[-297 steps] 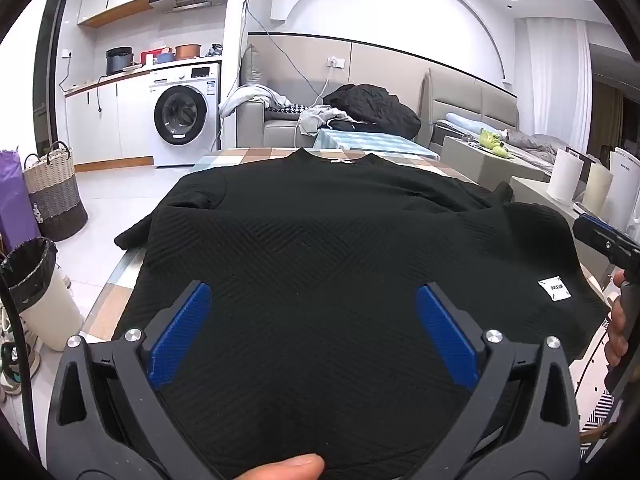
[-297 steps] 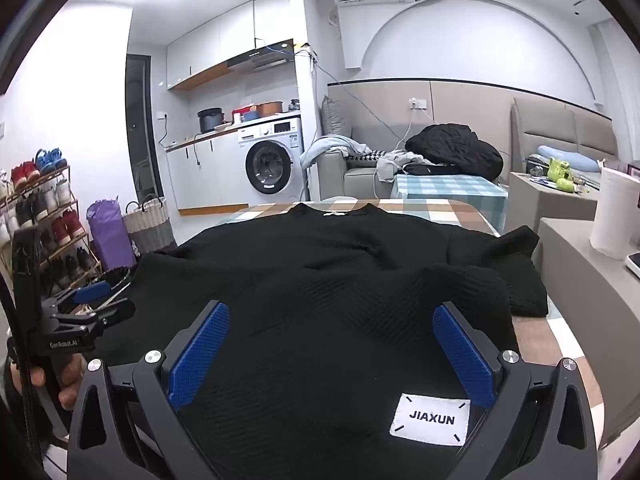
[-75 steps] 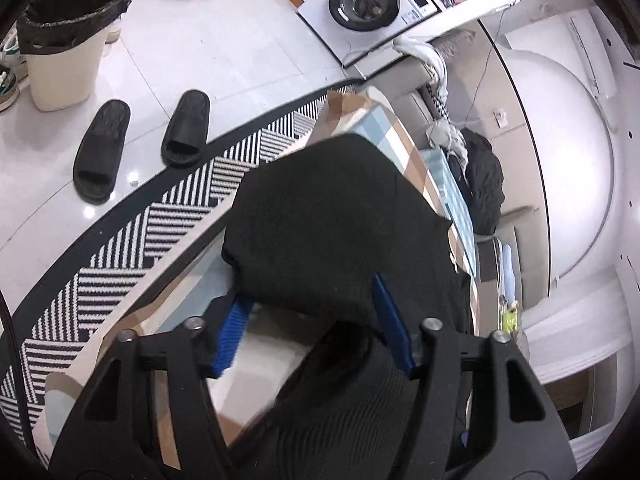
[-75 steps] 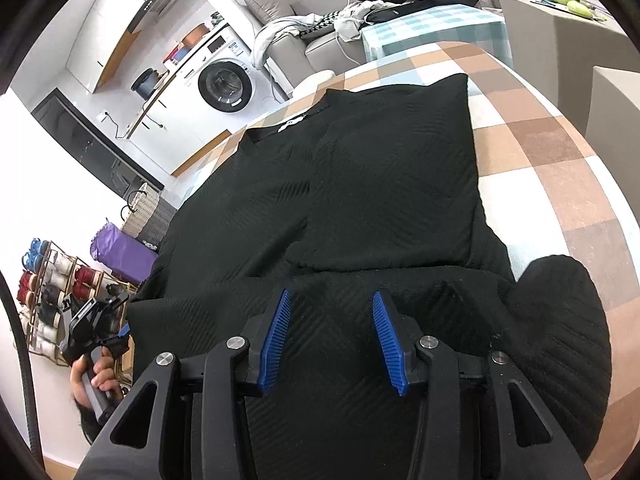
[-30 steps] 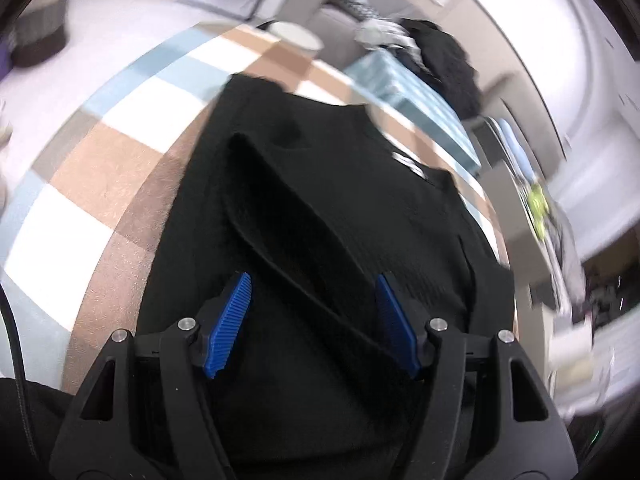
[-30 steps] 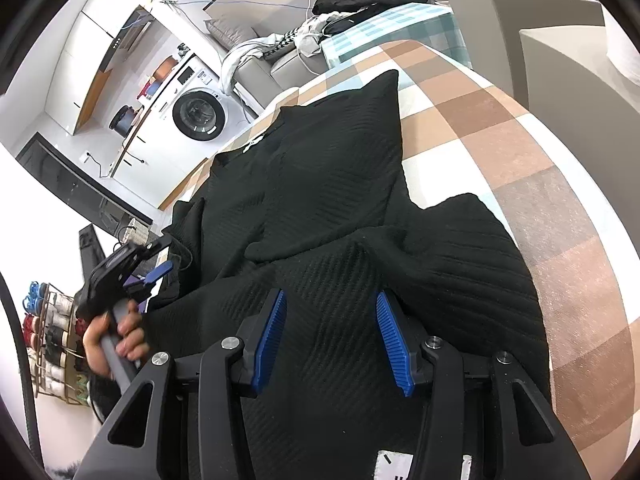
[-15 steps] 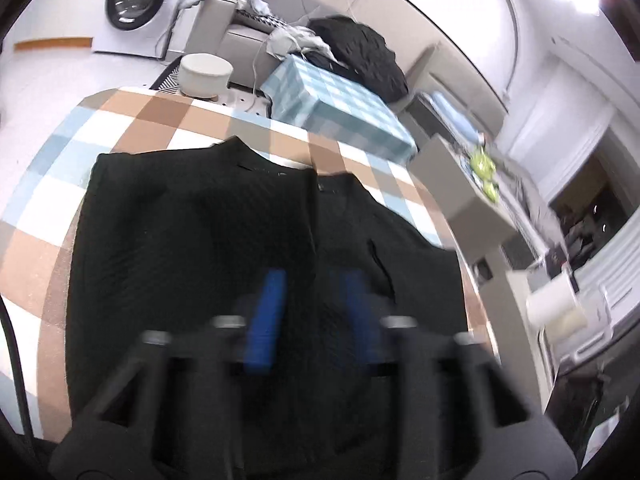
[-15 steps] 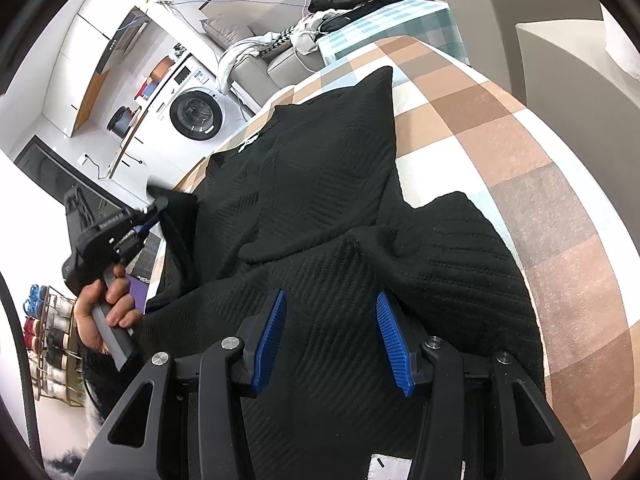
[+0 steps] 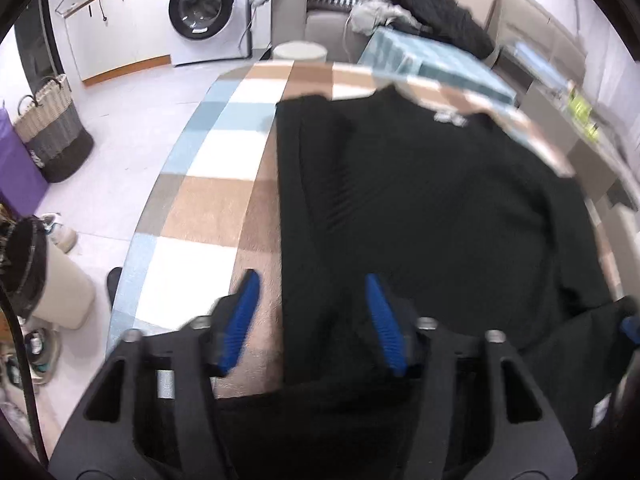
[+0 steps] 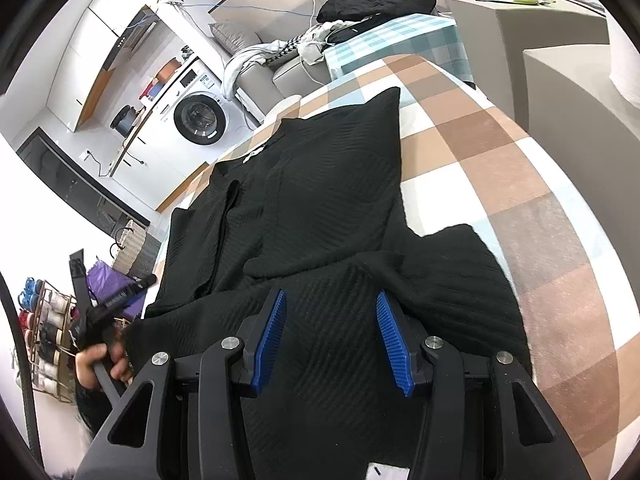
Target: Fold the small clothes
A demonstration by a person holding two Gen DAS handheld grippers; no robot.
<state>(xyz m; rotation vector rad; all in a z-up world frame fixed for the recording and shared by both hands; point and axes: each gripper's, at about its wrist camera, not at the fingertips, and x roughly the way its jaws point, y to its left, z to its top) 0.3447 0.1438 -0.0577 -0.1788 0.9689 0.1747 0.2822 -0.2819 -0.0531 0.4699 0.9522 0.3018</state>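
Note:
A black knit sweater (image 9: 420, 208) lies on the checked tablecloth (image 9: 200, 220), both sides folded inward, its neck label (image 9: 448, 117) at the far end. My left gripper (image 9: 312, 312) hovers over the sweater's near left folded edge. Its jaws are closing with that edge between them, and the pads (image 9: 240, 316) do not press on it. In the right wrist view the sweater (image 10: 328, 200) stretches away, and my right gripper (image 10: 332, 336) stands half open just over the hem, with cloth under the gap. A hand (image 10: 100, 360) holds the left tool at the left there.
A washing machine (image 9: 202, 12) and a sofa piled with clothes (image 9: 424, 20) stand beyond the table. A lined bin (image 9: 44, 276), a wicker basket (image 9: 52, 140) and a shoe rack (image 10: 44, 340) are on the left. A grey cabinet (image 10: 580, 80) flanks the right.
The left gripper laid the sweater's left side over the body, let it go and drew back to the near left edge, jaws narrower. The right gripper stayed put.

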